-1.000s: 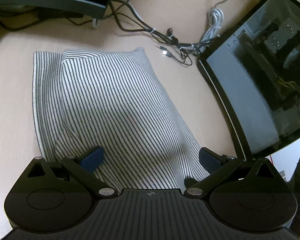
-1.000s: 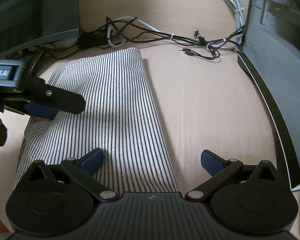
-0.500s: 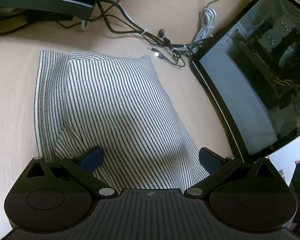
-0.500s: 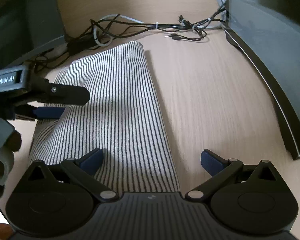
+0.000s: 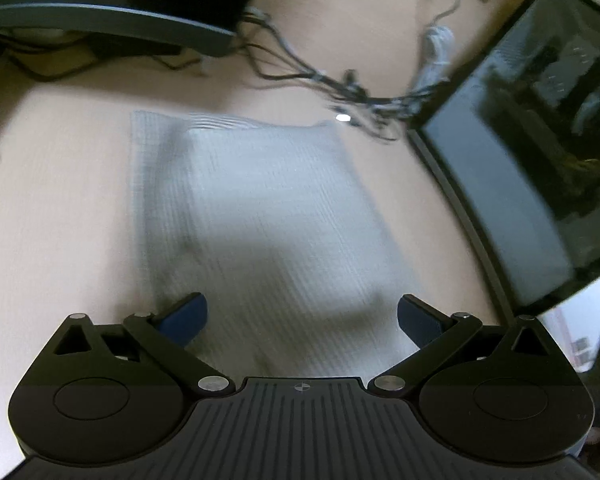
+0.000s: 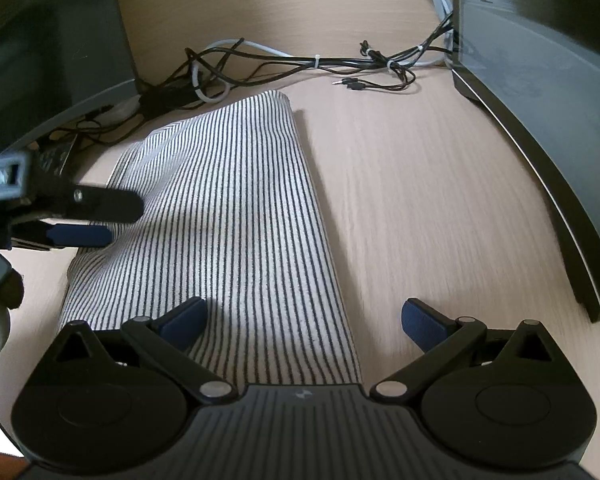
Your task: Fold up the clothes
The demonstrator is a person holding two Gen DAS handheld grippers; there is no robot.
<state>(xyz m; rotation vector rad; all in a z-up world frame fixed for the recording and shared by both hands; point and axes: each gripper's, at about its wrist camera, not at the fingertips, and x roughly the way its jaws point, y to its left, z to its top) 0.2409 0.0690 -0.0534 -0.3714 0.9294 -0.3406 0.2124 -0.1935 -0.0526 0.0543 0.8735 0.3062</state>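
A folded white garment with thin dark stripes [image 6: 228, 216] lies flat on the wooden table, running away from both cameras; it is motion-blurred in the left wrist view [image 5: 260, 216]. My left gripper [image 5: 302, 314] is open and empty above the garment's near end. It also shows in the right wrist view [image 6: 92, 220] at the garment's left edge. My right gripper [image 6: 304, 318] is open and empty, its left finger over the garment's near right part, its right finger over bare table.
A computer case with a glass side [image 6: 540, 120] stands on the right, also in the left wrist view [image 5: 540, 160]. A tangle of cables [image 6: 300, 64] lies behind the garment. A monitor base [image 5: 100, 20] stands at the back left.
The left gripper has pulled back and up from the garment, which looks smaller and blurred. The right gripper has shifted a little; the garment lies as before. Both stay open.
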